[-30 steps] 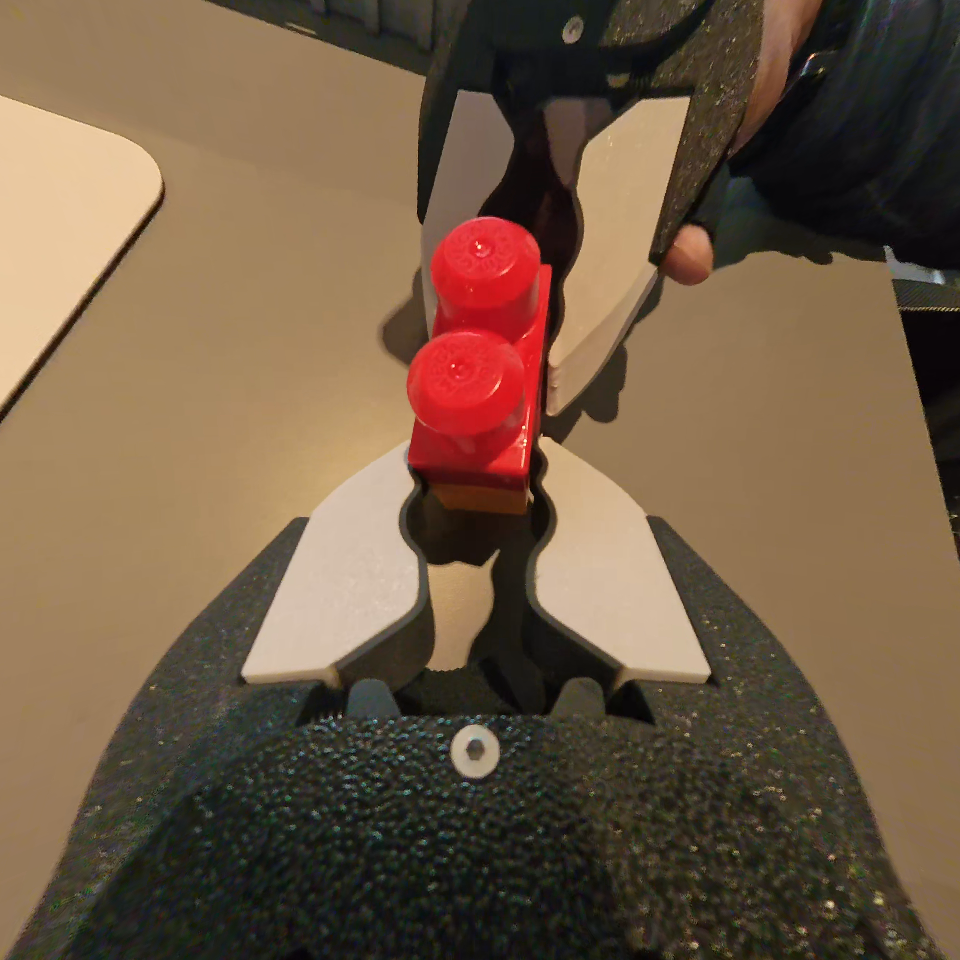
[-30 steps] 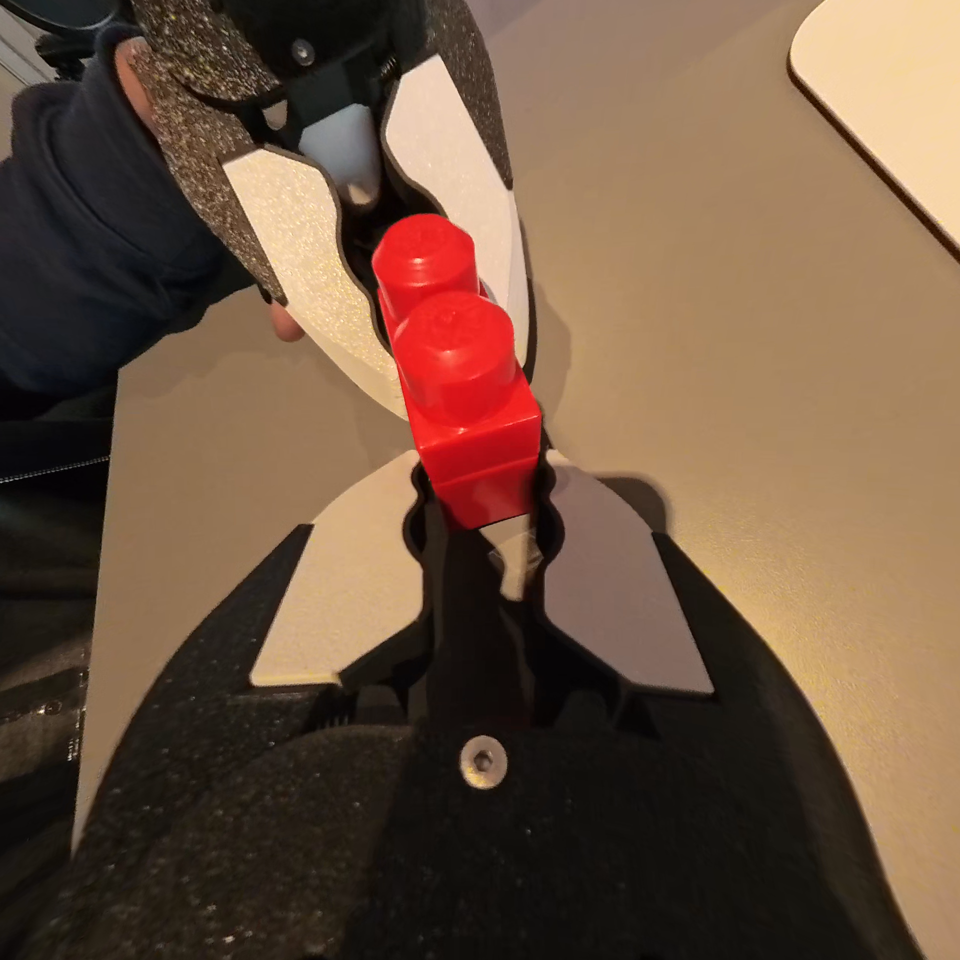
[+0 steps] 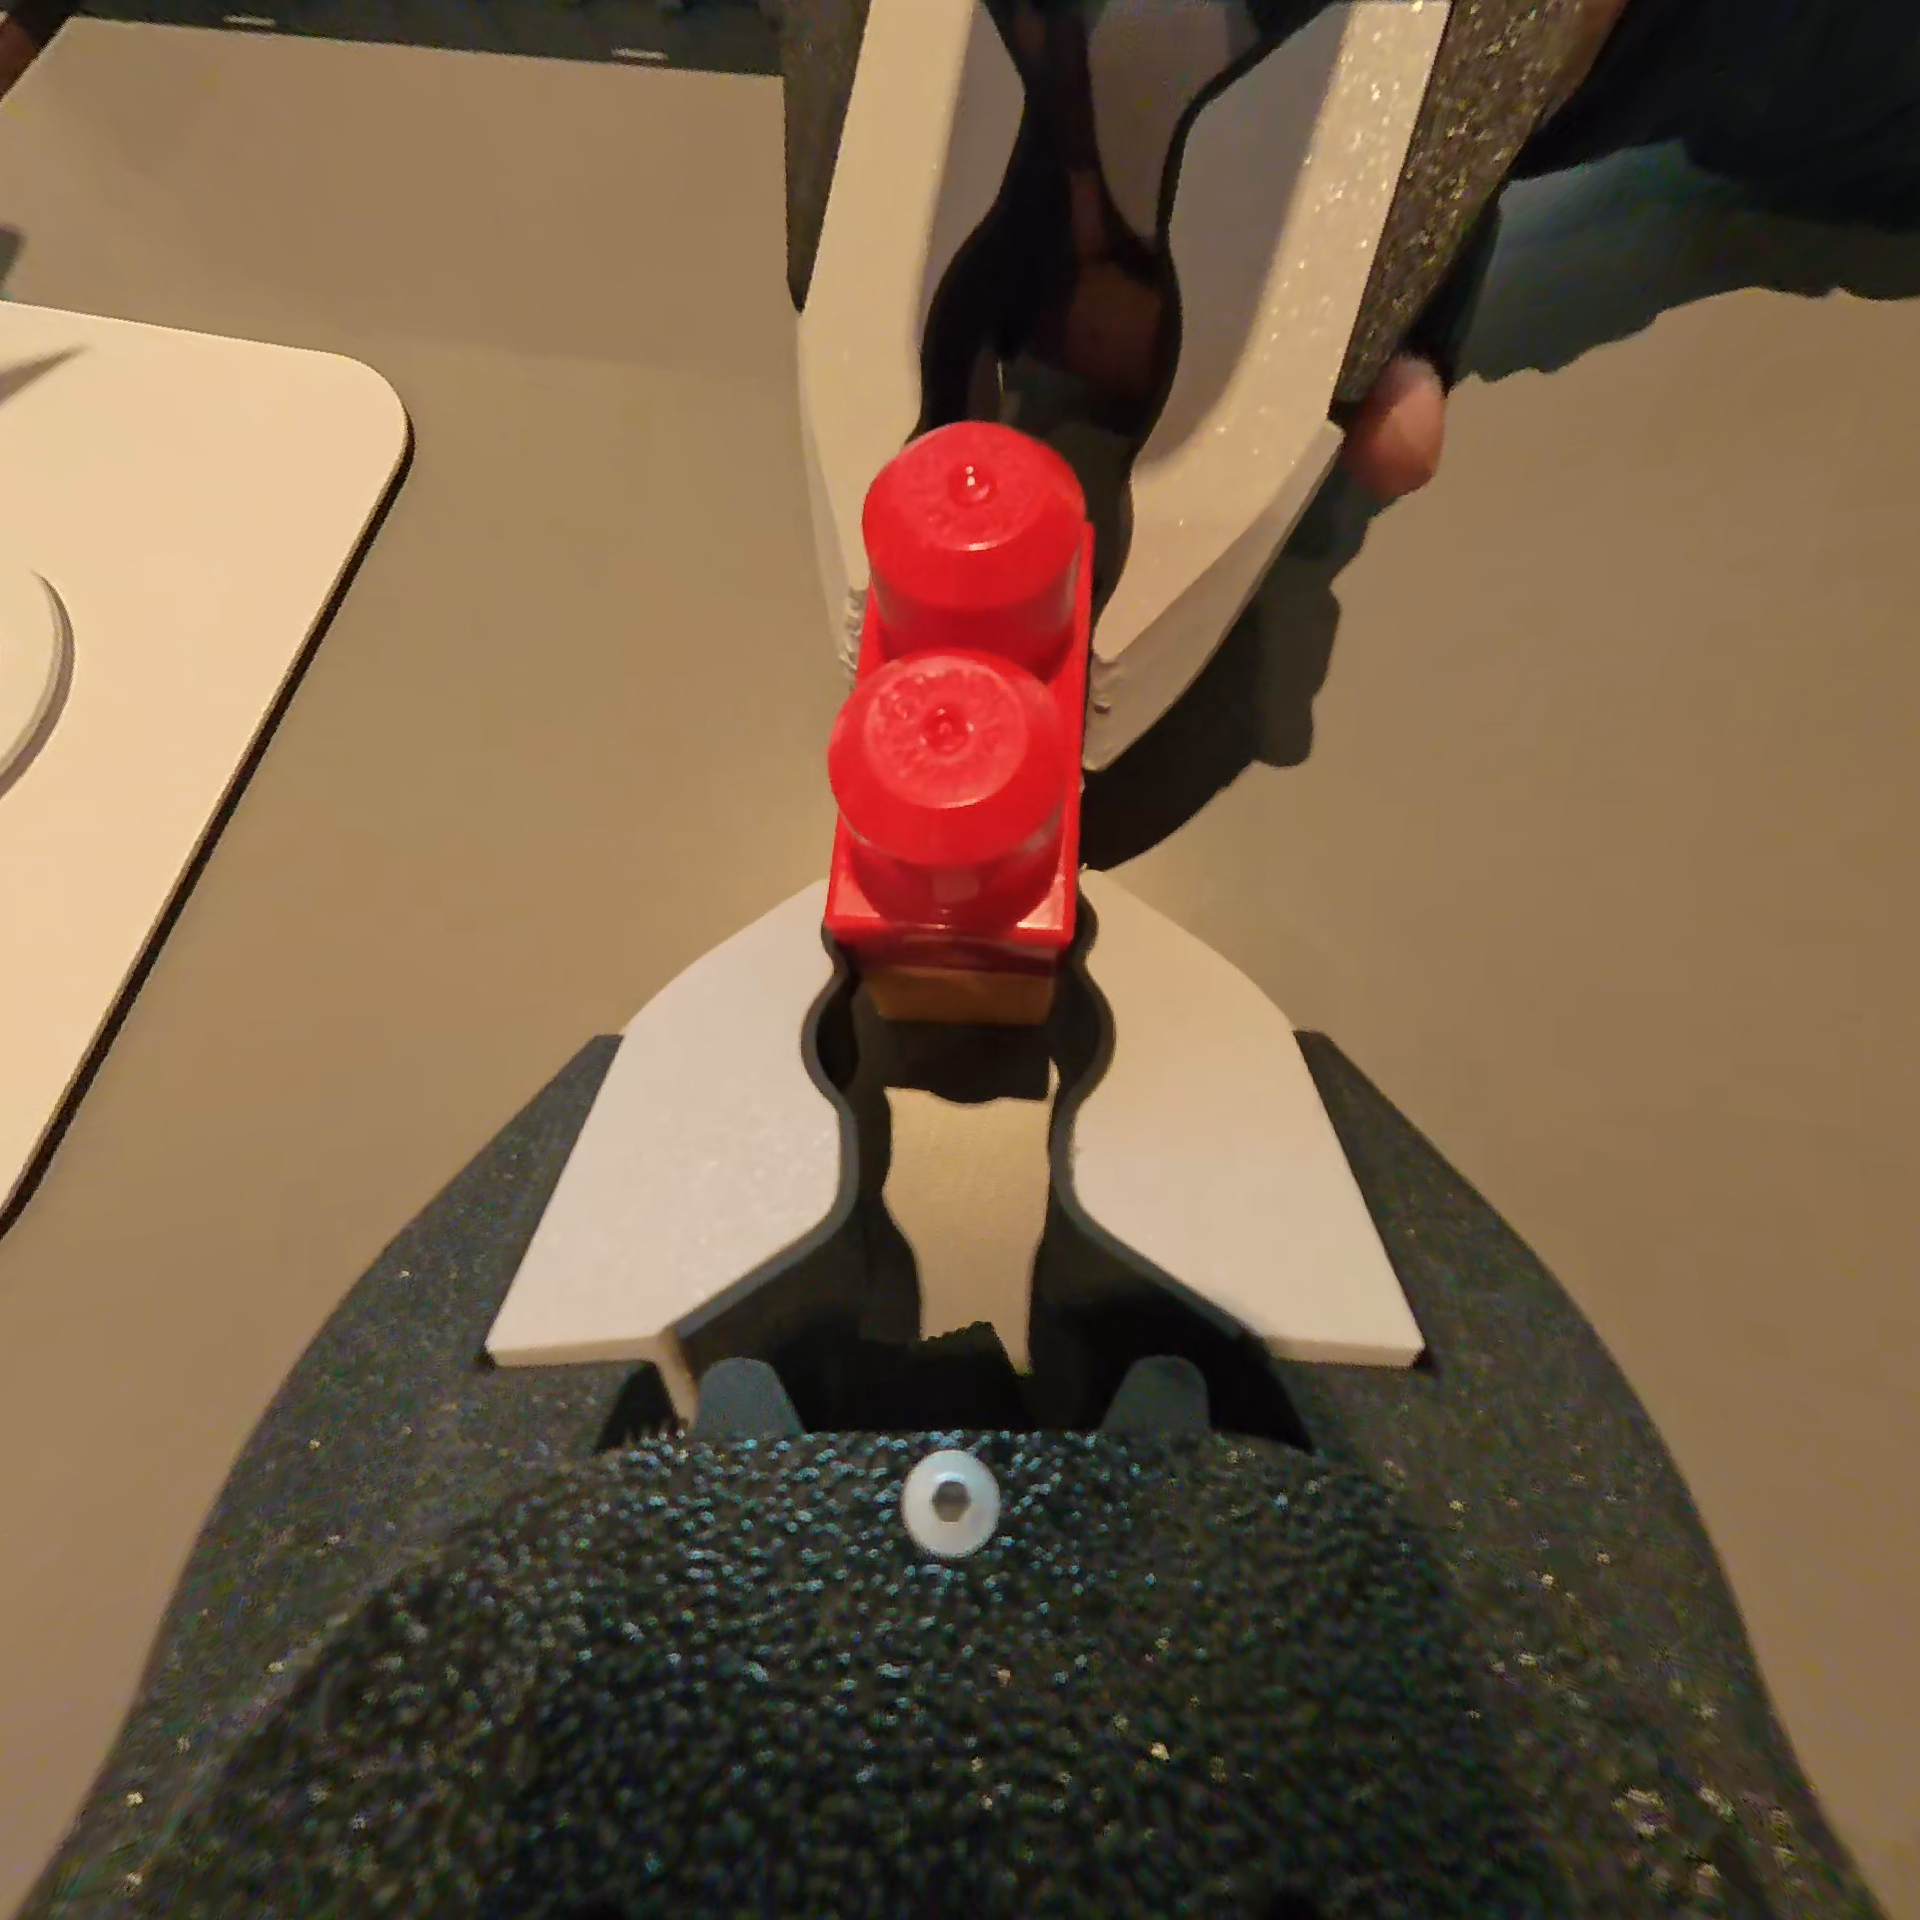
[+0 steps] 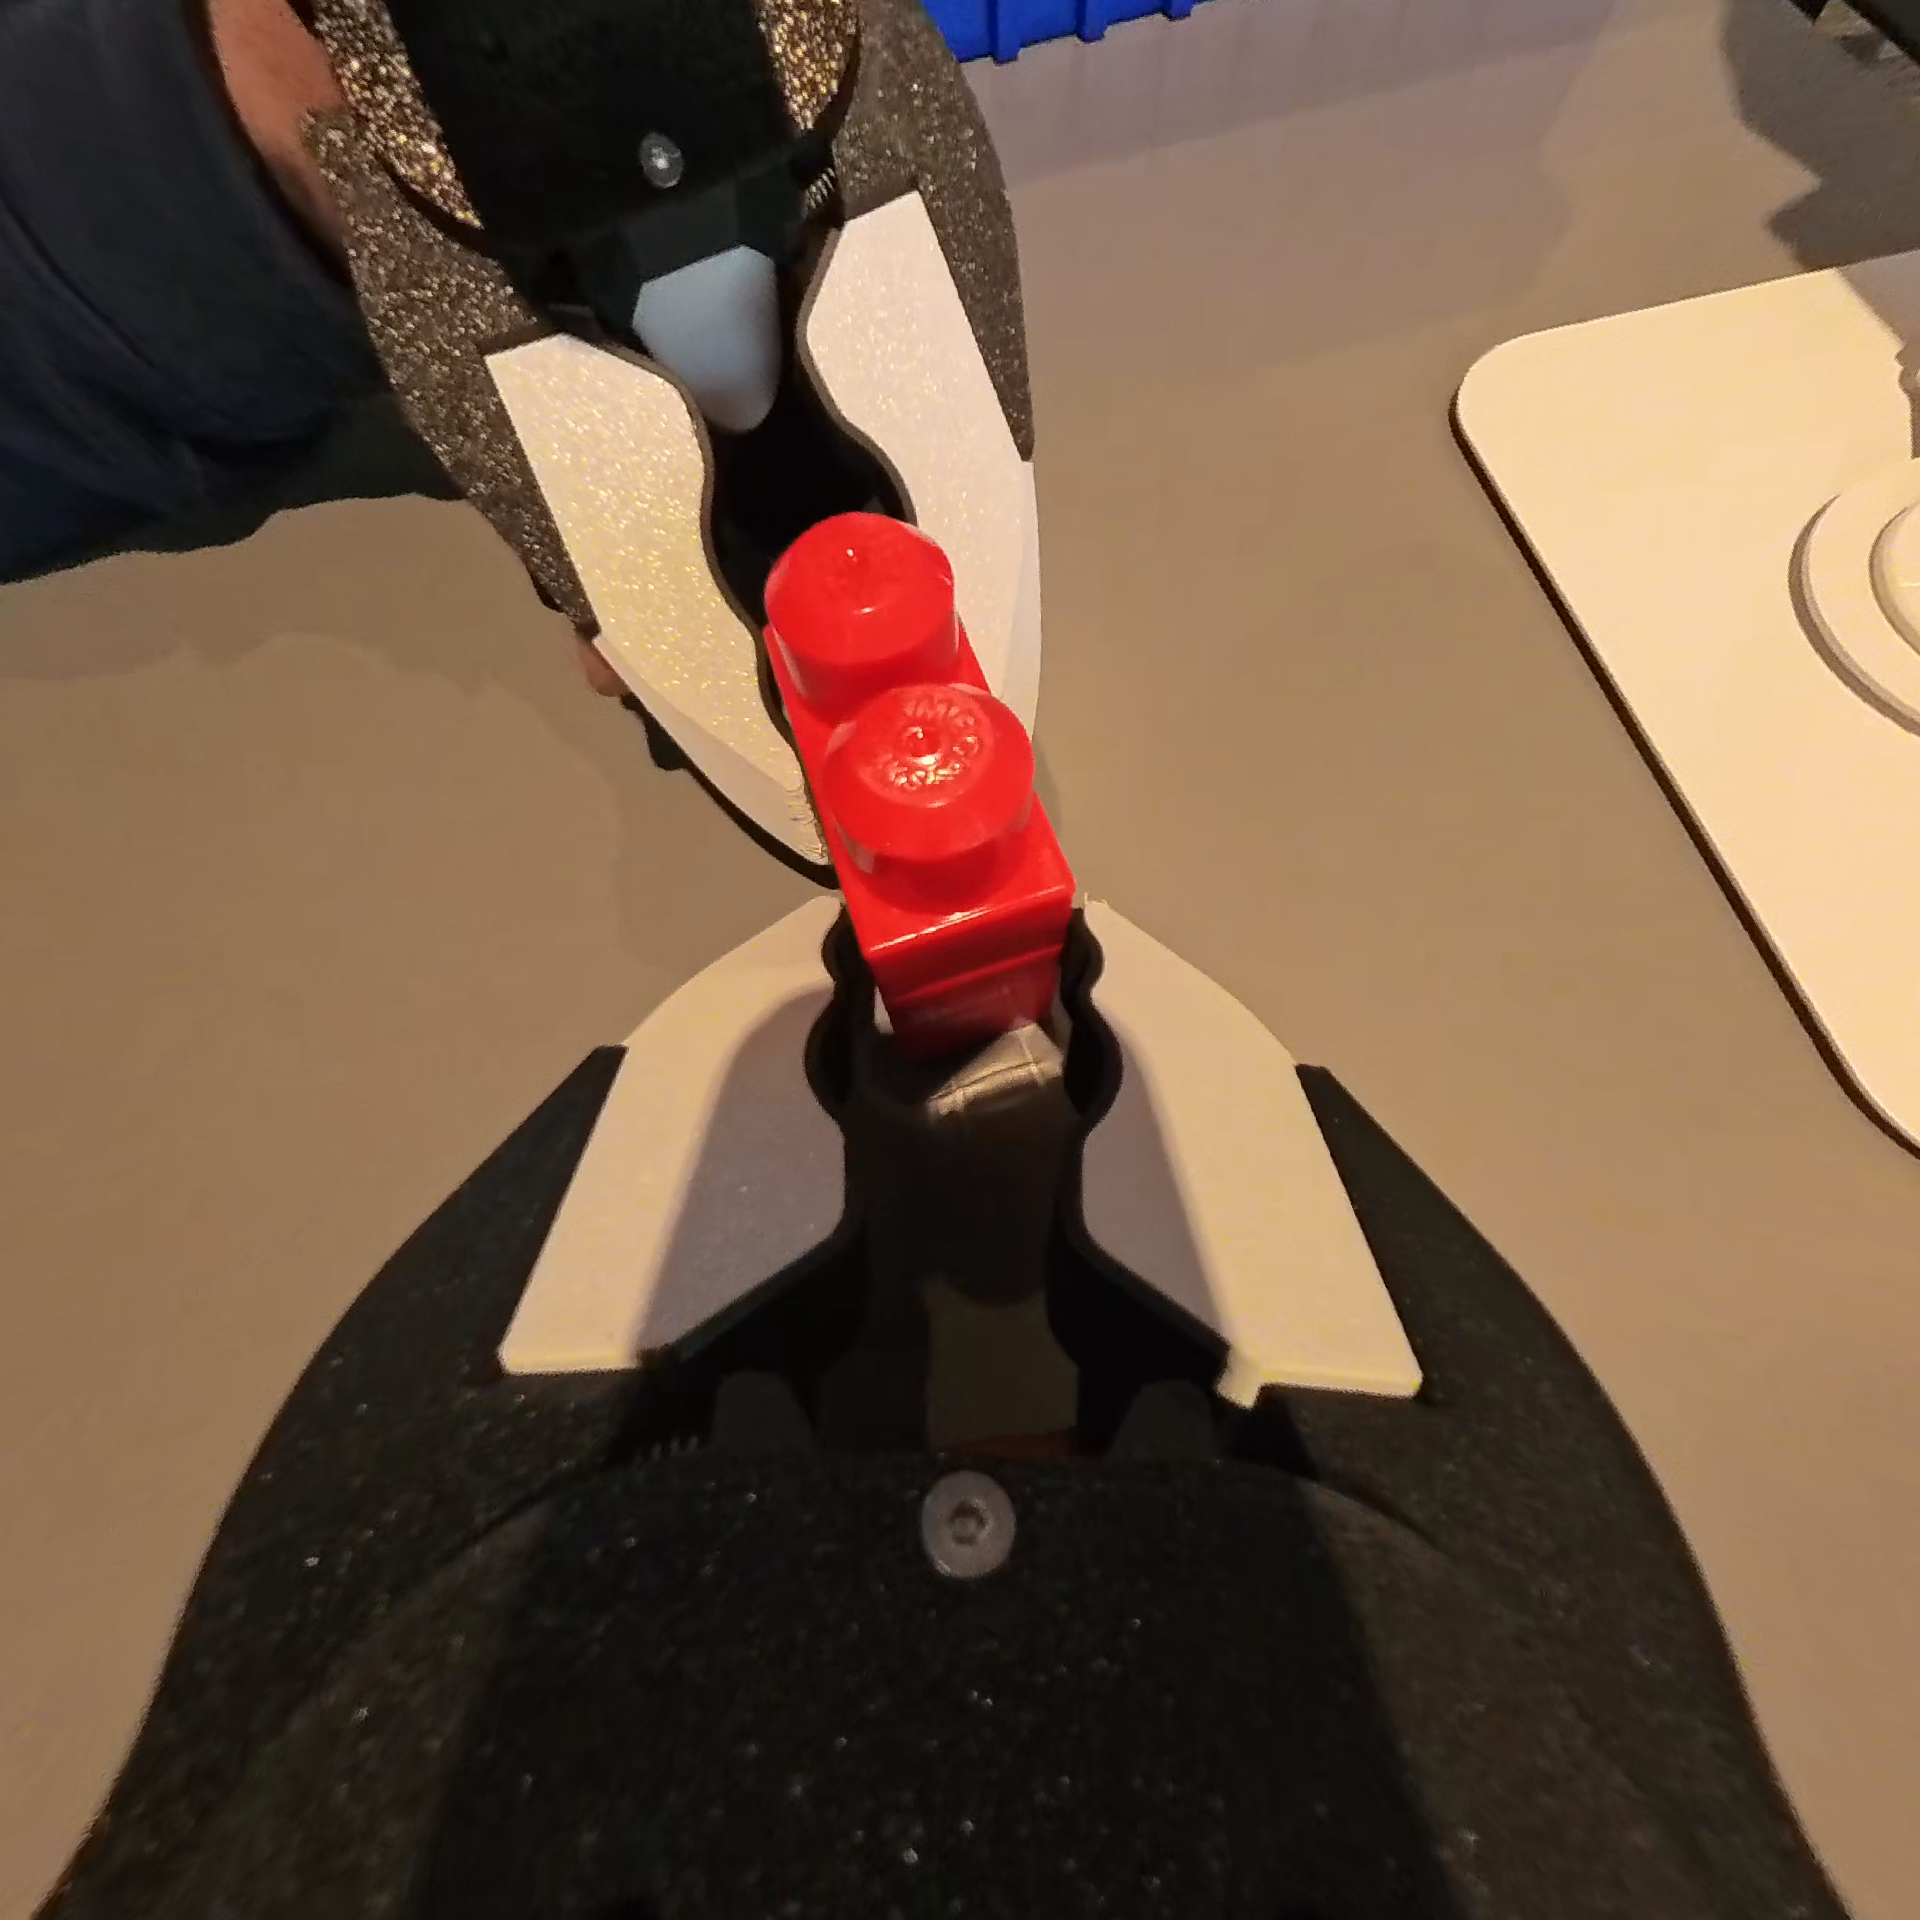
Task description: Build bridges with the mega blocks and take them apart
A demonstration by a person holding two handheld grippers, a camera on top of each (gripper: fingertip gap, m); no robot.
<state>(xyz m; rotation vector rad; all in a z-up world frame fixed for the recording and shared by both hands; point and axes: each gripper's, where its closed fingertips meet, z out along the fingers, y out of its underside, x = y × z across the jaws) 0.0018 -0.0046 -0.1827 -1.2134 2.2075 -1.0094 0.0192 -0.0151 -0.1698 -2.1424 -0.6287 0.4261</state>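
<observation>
A red two-stud block is held between both grippers, studs up, above the tan table. An orange-brown block shows just under its near end in the left wrist view. My left gripper is shut on the near end of the red block. My right gripper comes from the opposite side, its fingers flanking the far end. In the right wrist view my right gripper is shut on the red block, and the left gripper clamps the other end. A grey shape under the block there is unclear.
A white rounded board lies on the table to the left, and it also shows in the right wrist view to the right. A blue bin sits at the far edge. A dark sleeve is behind the left gripper. My two grippers' fingertips are within a few centimetres of each other.
Both grippers keep their hold on the red block. Both views now take in more of the white board, and the blue bin has come into the right wrist view.
</observation>
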